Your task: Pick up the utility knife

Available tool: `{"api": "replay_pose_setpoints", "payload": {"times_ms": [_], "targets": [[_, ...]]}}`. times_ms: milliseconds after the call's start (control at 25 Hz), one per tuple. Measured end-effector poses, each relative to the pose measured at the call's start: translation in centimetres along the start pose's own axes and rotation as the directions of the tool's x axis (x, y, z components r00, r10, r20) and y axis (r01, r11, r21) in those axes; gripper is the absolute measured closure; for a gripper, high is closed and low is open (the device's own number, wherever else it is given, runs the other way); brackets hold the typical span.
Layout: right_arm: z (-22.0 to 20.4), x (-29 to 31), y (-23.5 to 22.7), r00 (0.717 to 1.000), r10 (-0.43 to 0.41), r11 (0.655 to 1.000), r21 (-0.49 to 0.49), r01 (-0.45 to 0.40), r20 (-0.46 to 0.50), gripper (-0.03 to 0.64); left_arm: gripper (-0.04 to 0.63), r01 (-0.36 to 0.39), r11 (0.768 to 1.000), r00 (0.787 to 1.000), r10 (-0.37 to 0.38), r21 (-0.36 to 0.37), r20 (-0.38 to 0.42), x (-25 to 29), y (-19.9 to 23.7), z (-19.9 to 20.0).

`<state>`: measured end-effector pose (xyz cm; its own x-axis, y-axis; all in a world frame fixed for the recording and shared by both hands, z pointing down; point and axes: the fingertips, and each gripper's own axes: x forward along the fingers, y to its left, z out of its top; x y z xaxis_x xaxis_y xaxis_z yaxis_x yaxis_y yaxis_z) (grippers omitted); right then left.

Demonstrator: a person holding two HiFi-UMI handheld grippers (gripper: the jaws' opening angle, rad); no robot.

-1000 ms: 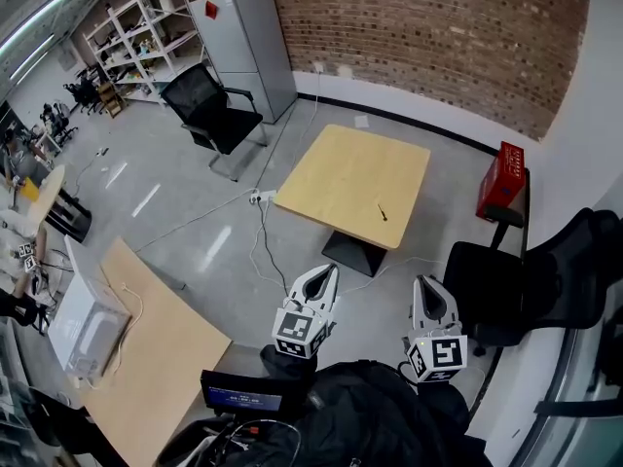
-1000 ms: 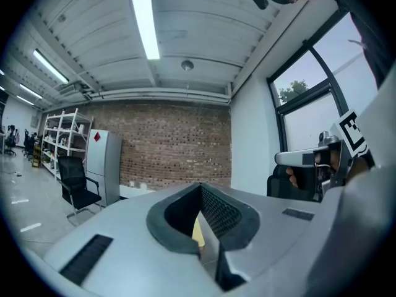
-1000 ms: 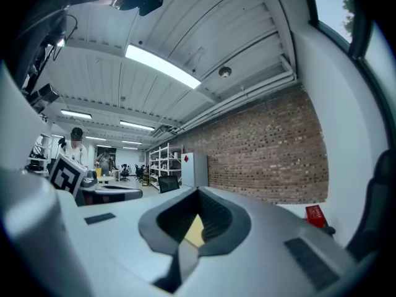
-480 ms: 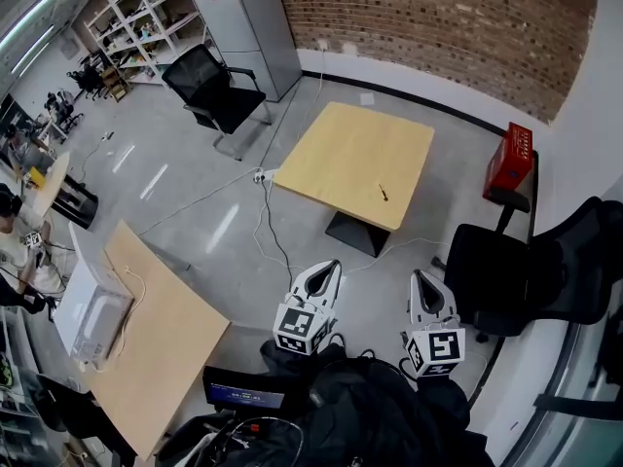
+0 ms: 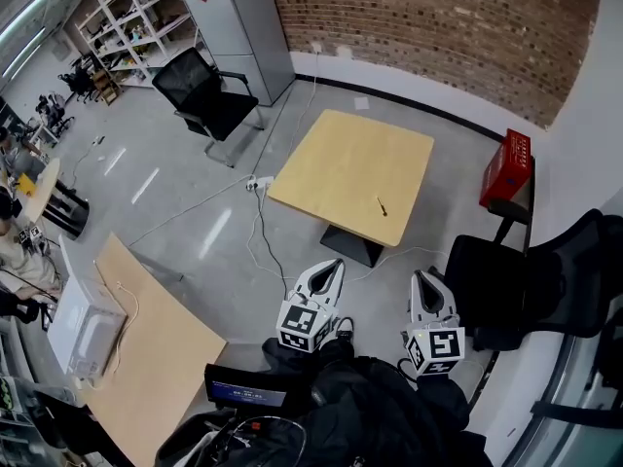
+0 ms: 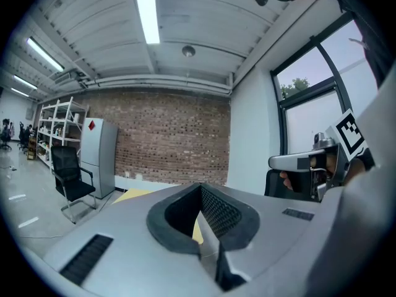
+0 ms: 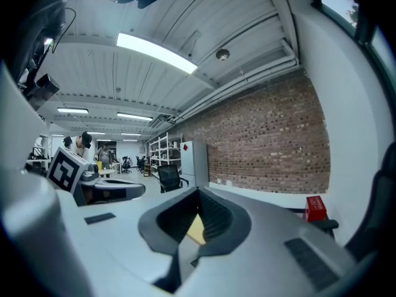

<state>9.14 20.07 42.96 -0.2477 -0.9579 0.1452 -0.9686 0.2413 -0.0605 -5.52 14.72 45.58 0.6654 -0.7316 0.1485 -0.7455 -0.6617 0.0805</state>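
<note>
Both grippers hang low and near, the left gripper and right gripper each with jaws pressed together on nothing. Farther off, the utility knife lies by the near right edge of the table, well apart from both. Open floor lies between, with cables left of the table; a black chair crowds the right.

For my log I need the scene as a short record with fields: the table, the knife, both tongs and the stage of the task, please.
table: yellow, square top
knife: small dark thing lying toward the table's right edge; too small to confirm
left tongs: shut, empty, short of the table
right tongs: shut, empty, short of the table
stage: knife not yet reached
</note>
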Motion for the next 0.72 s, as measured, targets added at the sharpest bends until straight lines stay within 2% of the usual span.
{"api": "replay_pose_setpoints", "payload": {"times_ms": [200,720], "targets": [[1.2,5.2,-1.2,1.000,-0.025,1.000,-0.005,0.025,-0.001,0.614,0.598,0.004,1.000,0.999,-0.003,-0.020,0.035,3.5,4.3,1.3],[0.6,15.0,0.0,0.998,-0.011,1.000,0.001,0.011,-0.065,0.614,0.598,0.078,0.994,0.997,-0.078,-0.074,0.004,9.2,11.7,0.9]]}}
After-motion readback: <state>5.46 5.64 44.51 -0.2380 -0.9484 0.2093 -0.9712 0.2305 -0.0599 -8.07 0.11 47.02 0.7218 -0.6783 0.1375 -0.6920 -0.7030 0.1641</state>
